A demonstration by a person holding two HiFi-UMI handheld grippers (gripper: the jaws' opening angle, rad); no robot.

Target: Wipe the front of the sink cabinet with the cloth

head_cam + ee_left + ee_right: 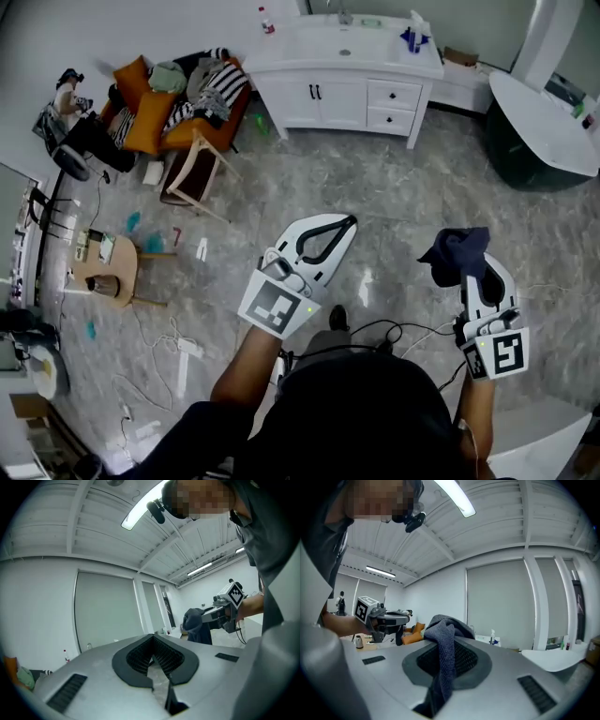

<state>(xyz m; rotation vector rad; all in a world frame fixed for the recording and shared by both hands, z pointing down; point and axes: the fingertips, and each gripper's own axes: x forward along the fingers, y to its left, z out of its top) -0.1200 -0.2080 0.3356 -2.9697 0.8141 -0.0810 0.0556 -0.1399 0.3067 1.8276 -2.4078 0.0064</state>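
Grey marble floor (394,192) | sink cabinet (342,98) far | left tongs (350,221) closed | right tongs (468,267) clamp cloth (457,248)

My right tool (449,649) has a smooth, matt grey plastic shell; its black pads (469,660) look like finely ribbed rubber. The dark blue knitted cloth (440,630) clamped in it is a coarse, soft weave with no shine. My left tool (157,660) is the same matt plastic, with the same ridged black pads (139,658). The white sink cabinet (342,101) looks smooth and painted, and its top is glossier. The grey marble-patterned floor (394,197) is polished and throws back light. The orange sofa (150,127) is matt cloth, and the pale stool (192,169) beside it looks like bare wood.
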